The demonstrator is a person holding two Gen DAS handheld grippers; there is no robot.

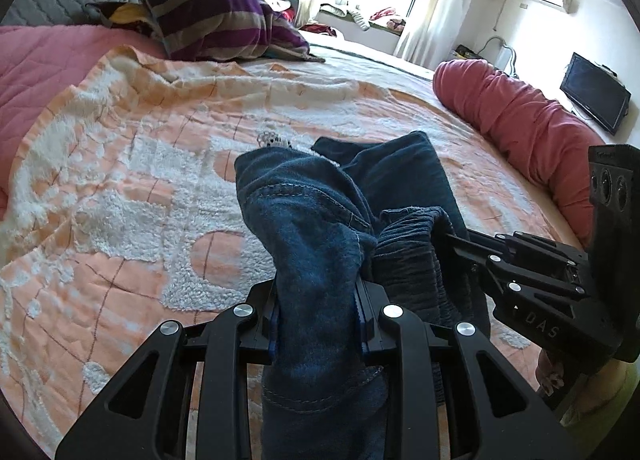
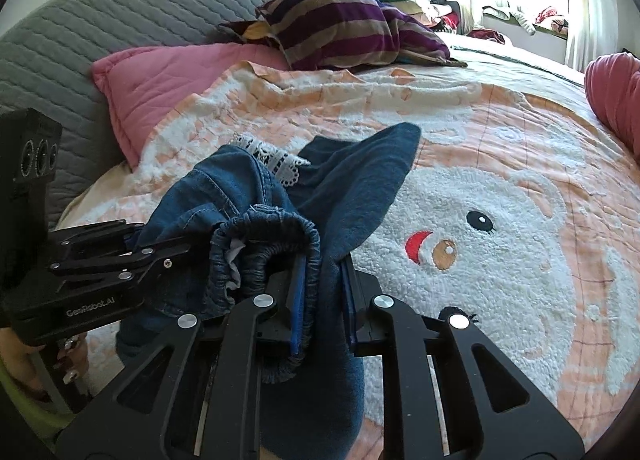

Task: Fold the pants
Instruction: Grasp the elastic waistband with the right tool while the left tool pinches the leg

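Note:
The pants (image 1: 304, 228) are dark blue denim with an elastic waistband and white lace trim (image 2: 276, 162). They are bunched and lifted over the bed. My left gripper (image 1: 318, 308) is shut on a thick fold of the pants. My right gripper (image 2: 322, 300) is shut on the waistband and a fold of the pants (image 2: 360, 188). The two grippers hold the cloth side by side, close together. The right gripper shows in the left wrist view (image 1: 460, 244). The left gripper shows in the right wrist view (image 2: 176, 252). Both fingertip pairs are mostly buried in cloth.
An orange and white fleece blanket (image 1: 140, 180) with a snowman face (image 2: 460, 244) covers the bed. A striped purple pillow (image 1: 216, 16) and a pink quilt (image 2: 160, 80) lie at the head. A red bolster (image 1: 520, 120) lies along the right edge. A grey headboard (image 2: 120, 12) is behind.

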